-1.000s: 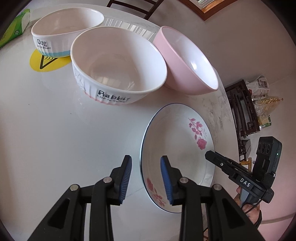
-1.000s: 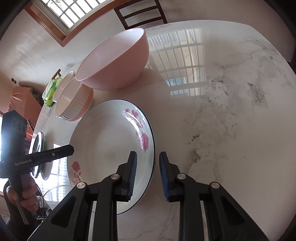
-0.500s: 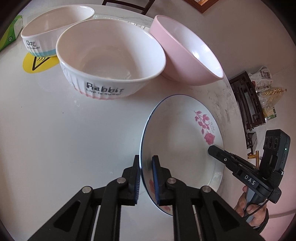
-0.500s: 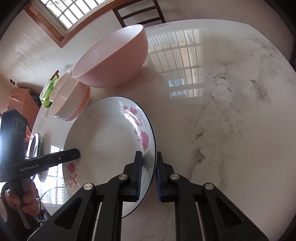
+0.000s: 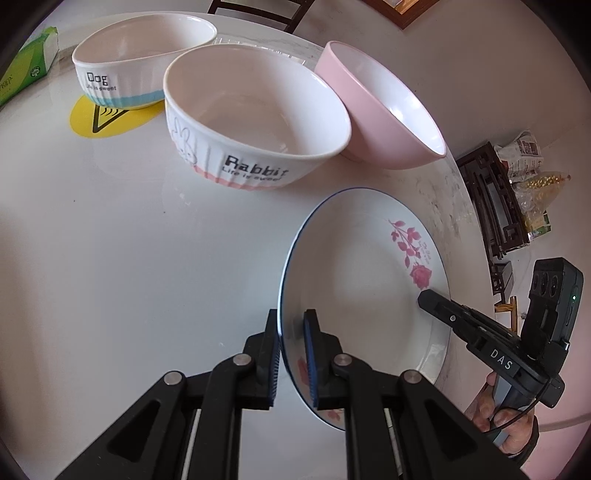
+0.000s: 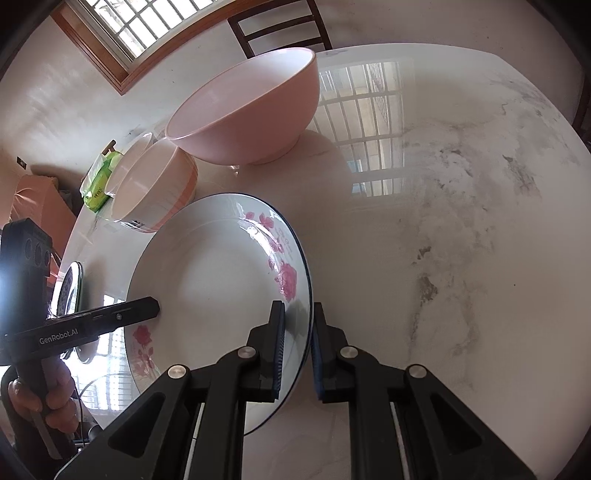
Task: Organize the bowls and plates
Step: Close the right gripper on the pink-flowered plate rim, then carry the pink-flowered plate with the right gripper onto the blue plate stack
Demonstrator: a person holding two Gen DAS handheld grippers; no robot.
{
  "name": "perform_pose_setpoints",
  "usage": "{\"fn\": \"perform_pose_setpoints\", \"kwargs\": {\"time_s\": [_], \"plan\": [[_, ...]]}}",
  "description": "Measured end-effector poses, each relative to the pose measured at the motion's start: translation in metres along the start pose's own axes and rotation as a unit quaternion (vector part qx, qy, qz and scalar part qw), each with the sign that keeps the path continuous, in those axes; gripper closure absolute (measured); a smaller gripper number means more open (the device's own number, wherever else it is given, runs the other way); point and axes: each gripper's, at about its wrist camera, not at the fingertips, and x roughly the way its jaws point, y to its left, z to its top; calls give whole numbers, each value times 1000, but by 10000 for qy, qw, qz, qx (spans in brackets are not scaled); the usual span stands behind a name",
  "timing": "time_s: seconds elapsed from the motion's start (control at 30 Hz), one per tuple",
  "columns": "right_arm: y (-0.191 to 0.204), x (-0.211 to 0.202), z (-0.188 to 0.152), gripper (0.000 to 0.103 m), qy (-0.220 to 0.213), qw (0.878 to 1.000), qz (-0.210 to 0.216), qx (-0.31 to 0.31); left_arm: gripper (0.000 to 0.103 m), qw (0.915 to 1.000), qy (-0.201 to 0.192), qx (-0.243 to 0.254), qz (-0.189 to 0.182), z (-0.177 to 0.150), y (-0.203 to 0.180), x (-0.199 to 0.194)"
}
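A white plate (image 5: 362, 280) with pink roses and a blue rim is held between both grippers above the marble table. My left gripper (image 5: 291, 354) is shut on its left rim. My right gripper (image 6: 298, 347) is shut on its right rim; the plate also shows in the right wrist view (image 6: 207, 288). Behind it stand a white "Rabbit" bowl (image 5: 255, 125), a white "Dog" bowl (image 5: 140, 62) and a tilted pink bowl (image 5: 384, 110), which also shows in the right wrist view (image 6: 251, 114).
A yellow round sticker (image 5: 107, 118) lies under the Dog bowl. A green tissue pack (image 5: 26, 66) sits at the far left. A dark chair (image 6: 280, 26) stands behind the table (image 6: 461, 221). A dark shelf with bags (image 5: 498, 206) stands beyond the table edge.
Both grippers closed from open onto opposite rims of the rose plate. The plate now sits tilted and lifted between them.
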Motion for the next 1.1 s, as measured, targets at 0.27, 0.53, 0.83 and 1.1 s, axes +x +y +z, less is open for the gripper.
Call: {"fn": "perform_pose_setpoints", "kwargs": {"time_s": [0.27, 0.53, 0.83, 1.1], "plan": [[37, 1, -4, 89, 23, 9997, 61, -216, 91, 9997, -175, -157, 54, -8, 28, -26], [95, 13, -10, 89, 109, 9985, 234, -485, 91, 9981, -410, -422, 197, -21, 73, -63], [180, 28, -12, 89, 185, 9942, 515, -921, 91, 9925, -847, -716, 505, -35, 130, -125], [273, 54, -14, 89, 350, 9863, 847, -1374, 90, 9822, -1220, -1093, 914, -48, 195, -180]]}}
